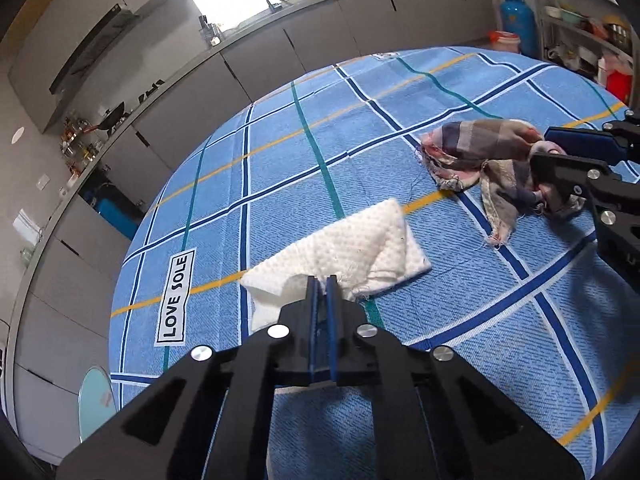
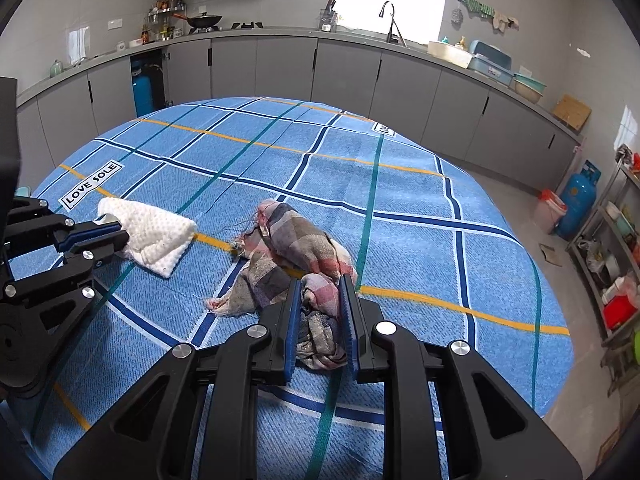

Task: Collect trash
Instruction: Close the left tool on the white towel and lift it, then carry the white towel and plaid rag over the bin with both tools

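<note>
Frayed plaid rag of pink, grey and brown woven cloth lies crumpled at centre of the right wrist view, on the blue checked tablecloth; its near bunched end sits between the blue pads of the right gripper. Jaws part-open, straddling the fabric and touching it on both sides; not yet pressed tight, so I judge this a grasp being set up at the thickest fold, where cloth gives most purchase. Loose threads trail from its torn left edge. White dimpled folded cloth pad lies mid-frame in the left wrist view, just left of the rag and apart from it. Left gripper has its jaws almost closed, pinching the pad's near corner, which puckers upward at the tips: an edge pinch suits a thin flat sheet. Pad looks soft and clean. "LOVE SOLE" label sits lower left. Grey kitchen cabinets run along the top of the frame.
</note>
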`<action>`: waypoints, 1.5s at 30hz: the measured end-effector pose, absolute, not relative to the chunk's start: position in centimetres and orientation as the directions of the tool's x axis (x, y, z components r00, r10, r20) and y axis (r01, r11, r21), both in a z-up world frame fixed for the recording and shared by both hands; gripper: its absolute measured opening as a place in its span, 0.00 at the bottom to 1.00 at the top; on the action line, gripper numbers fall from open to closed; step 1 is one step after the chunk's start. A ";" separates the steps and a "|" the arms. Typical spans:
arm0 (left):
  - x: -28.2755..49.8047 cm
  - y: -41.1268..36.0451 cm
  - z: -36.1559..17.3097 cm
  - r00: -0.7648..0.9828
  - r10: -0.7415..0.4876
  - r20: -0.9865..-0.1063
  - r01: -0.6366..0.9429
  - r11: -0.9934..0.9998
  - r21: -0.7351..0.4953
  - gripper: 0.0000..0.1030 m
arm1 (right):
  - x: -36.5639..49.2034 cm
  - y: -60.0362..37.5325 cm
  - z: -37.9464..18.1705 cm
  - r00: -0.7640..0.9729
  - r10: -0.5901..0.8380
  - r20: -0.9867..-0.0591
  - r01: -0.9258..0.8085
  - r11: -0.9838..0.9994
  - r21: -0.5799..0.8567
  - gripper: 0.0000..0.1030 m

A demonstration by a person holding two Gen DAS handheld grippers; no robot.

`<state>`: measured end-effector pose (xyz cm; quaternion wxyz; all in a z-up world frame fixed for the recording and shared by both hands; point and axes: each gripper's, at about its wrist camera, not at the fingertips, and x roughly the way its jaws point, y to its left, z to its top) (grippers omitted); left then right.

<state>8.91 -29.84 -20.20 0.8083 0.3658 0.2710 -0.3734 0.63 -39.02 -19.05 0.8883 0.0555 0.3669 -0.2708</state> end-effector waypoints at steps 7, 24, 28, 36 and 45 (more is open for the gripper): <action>9.0 -27.0 -17.9 0.615 -0.428 -0.662 0.766 0.524 0.372 0.03 | 0.4 -39.0 -19.0 0.589 -0.436 -0.680 0.521 0.848 -0.092 0.19; 10.7 -19.9 -14.3 0.738 -0.361 -0.570 0.619 0.699 0.359 0.02 | 0.2 -36.0 -16.6 0.665 -0.406 -0.627 0.470 0.880 -0.070 0.19; 10.8 -18.7 -13.7 0.765 -0.336 -0.549 0.583 0.724 0.369 0.02 | 0.7 -34.4 -15.9 0.674 -0.417 -0.610 0.450 0.886 -0.109 0.19; 11.1 -16.5 -12.7 0.811 -0.285 -0.511 0.512 0.769 0.383 0.02 | 1.2 -31.5 -14.5 0.700 -0.431 -0.570 0.418 0.894 -0.163 0.18; 11.2 -14.0 -12.1 0.820 -0.277 -0.501 0.489 0.793 0.363 0.02 | 2.1 -28.7 -13.1 0.732 -0.408 -0.545 0.369 0.911 -0.186 0.18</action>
